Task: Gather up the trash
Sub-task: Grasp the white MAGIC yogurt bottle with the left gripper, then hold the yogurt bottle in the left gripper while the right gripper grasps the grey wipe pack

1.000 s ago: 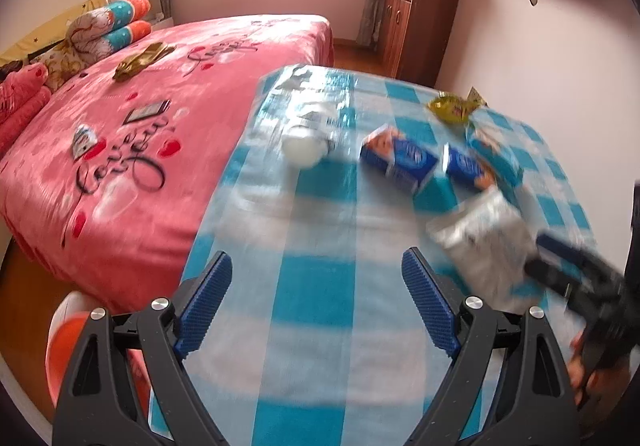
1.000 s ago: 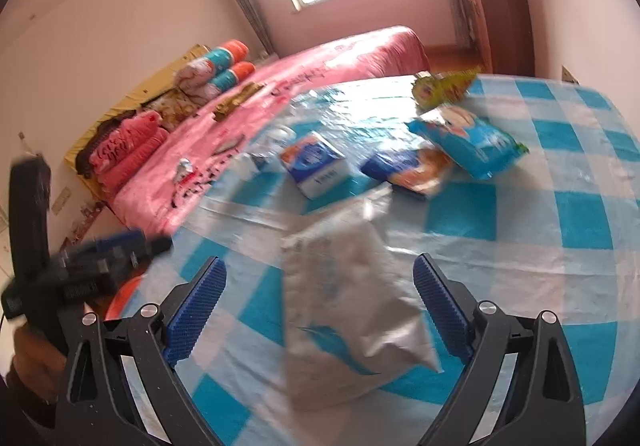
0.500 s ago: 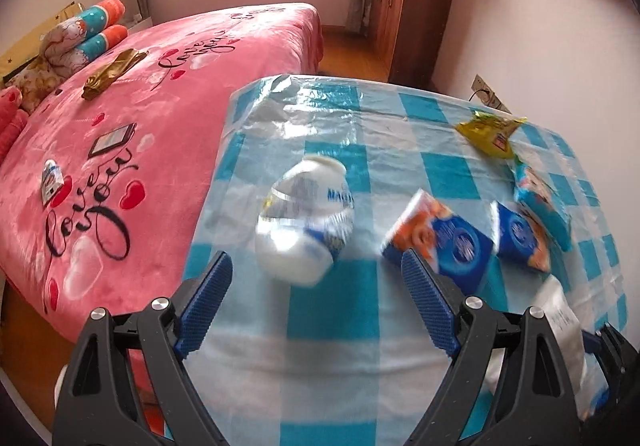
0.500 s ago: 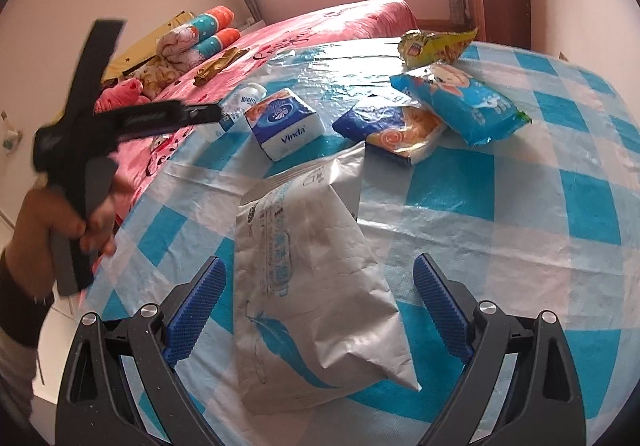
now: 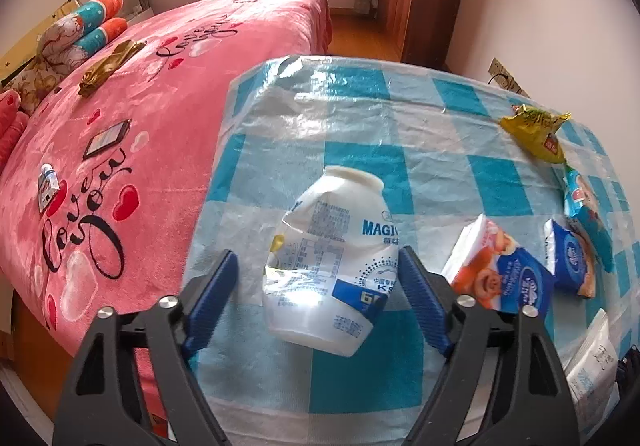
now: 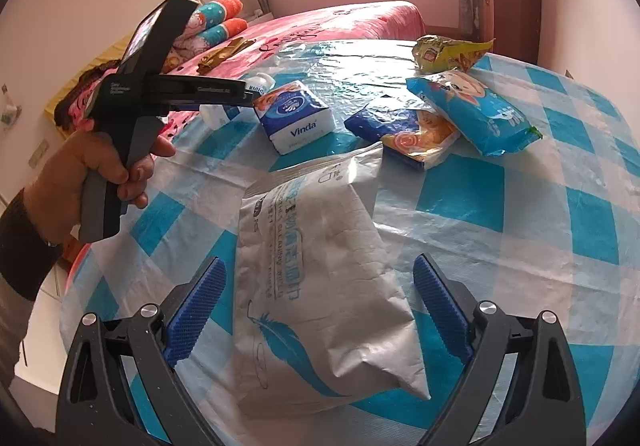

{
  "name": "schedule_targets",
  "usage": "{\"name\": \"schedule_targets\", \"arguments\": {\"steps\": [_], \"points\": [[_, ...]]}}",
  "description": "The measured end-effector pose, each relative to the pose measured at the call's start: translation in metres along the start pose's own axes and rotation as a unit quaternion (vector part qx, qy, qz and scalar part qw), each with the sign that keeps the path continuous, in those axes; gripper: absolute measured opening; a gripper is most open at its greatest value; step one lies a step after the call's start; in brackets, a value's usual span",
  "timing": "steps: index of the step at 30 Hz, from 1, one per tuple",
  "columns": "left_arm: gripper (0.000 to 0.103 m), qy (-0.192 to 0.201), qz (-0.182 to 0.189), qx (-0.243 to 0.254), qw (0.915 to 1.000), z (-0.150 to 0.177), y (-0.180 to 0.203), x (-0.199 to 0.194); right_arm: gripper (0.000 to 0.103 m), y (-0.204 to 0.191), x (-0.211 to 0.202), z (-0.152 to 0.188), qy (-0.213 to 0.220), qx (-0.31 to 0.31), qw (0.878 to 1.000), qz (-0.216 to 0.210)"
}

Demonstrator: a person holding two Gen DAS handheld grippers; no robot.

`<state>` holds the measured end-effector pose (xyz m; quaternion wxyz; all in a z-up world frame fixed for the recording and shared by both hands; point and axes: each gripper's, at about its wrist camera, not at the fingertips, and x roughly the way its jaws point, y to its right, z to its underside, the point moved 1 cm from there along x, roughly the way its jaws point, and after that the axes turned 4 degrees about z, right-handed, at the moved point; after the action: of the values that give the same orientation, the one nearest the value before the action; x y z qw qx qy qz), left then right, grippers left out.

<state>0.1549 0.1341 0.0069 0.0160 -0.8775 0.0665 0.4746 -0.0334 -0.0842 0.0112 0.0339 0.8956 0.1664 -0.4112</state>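
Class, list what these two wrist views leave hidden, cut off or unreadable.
- Left wrist view: the white bottle hides its own right side, so contact with the right pad there is unclear.
- Left wrist view: the grey pouch is cut by the edge.
- Right wrist view: the bottle sits behind the left gripper.

On your checked tabletop [image 5: 360, 386] a crumpled white "MAGIC" milk bottle [image 5: 332, 266] lies on its side at the near left, neck pointing away. Right of it lie a Vinda tissue pack [image 6: 294, 117] and a blue-and-orange pack [image 6: 408, 127]. Farther right sit a blue snack bag [image 6: 476, 111] and a yellow wrapper [image 6: 446, 51]. A silver-white wipes pouch [image 6: 320, 286] lies flat nearest you.
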Motion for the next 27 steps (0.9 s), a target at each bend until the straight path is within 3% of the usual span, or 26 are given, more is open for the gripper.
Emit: {"name": "schedule_targets", "arguments": {"steps": [6, 10, 15, 19, 27], "points": [[0.064, 0.016, -0.009, 0.002, 0.9998, 0.002, 0.007, -0.002, 0.094, -0.001, 0.001, -0.001, -0.002, -0.006, 1.000, 0.004], [0.064, 0.023, -0.017, -0.007, 0.9996, 0.006, 0.009, -0.004, 0.094, -0.005, 0.002, 0.000, -0.005, -0.016, 1.000, 0.017], [0.064, 0.029, -0.015, -0.007, 0.9995, 0.015, 0.013, -0.010, 0.085, -0.009, 0.003, -0.001, -0.007, -0.028, 0.999, 0.039], [0.064, 0.032, -0.002, -0.011, 0.9994, 0.024, 0.013, -0.018, 0.076, -0.015, 0.004, 0.000, -0.007, -0.045, 0.998, 0.051], [0.064, 0.043, 0.029, -0.021, 0.9984, 0.048, 0.014, -0.036, 0.071, -0.018, 0.005, 0.000, -0.007, -0.053, 0.997, 0.058]]}}
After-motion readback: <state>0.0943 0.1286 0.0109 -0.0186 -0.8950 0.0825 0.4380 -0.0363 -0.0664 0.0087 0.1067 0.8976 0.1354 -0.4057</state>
